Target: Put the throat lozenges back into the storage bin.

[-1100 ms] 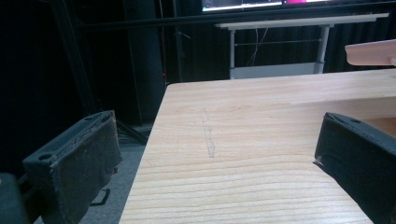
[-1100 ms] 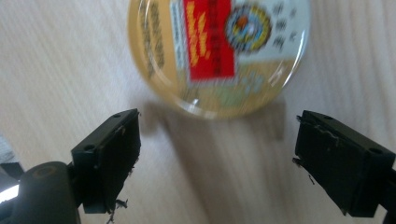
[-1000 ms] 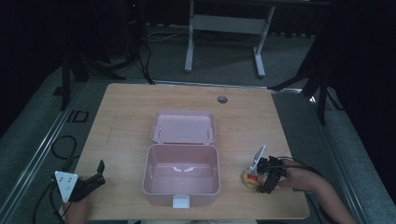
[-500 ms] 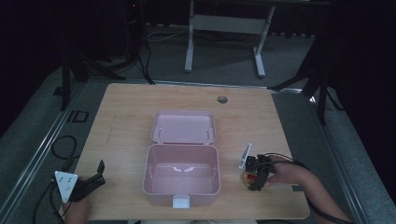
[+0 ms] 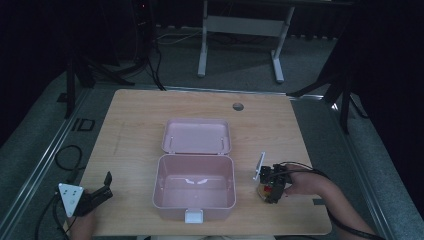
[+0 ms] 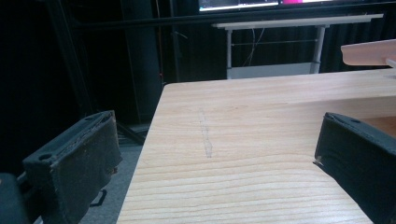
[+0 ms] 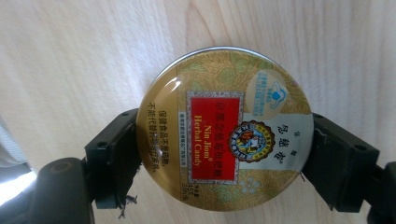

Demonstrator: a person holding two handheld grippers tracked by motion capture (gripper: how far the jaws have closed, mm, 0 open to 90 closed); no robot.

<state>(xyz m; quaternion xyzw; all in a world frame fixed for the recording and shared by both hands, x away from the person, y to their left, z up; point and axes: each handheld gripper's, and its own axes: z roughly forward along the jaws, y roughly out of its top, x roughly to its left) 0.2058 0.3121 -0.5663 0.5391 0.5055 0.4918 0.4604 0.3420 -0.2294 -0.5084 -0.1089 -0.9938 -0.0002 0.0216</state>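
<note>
A round gold tin of herbal candy (image 7: 224,116) with a red label sits between the jaws of my right gripper (image 7: 224,161), which press on its two sides just above the wood. In the high view this right gripper (image 5: 268,189) and the tin (image 5: 262,190) are right of the open pink plastic box (image 5: 195,192), close to its right wall. The box's lid (image 5: 196,136) lies flat behind it and the inside looks bare. My left gripper (image 5: 104,186) is open at the table's front left corner; in its own view the left gripper (image 6: 215,158) holds nothing.
The wooden table (image 5: 135,130) has a round cable hole (image 5: 238,106) at the back. A white latch (image 5: 193,216) sticks out of the box's front wall. A desk frame (image 5: 240,25) stands on the dark floor beyond the table.
My right gripper has carried the tin leftward, from near the table's right edge to just beside the pink box. The left gripper has stayed still.
</note>
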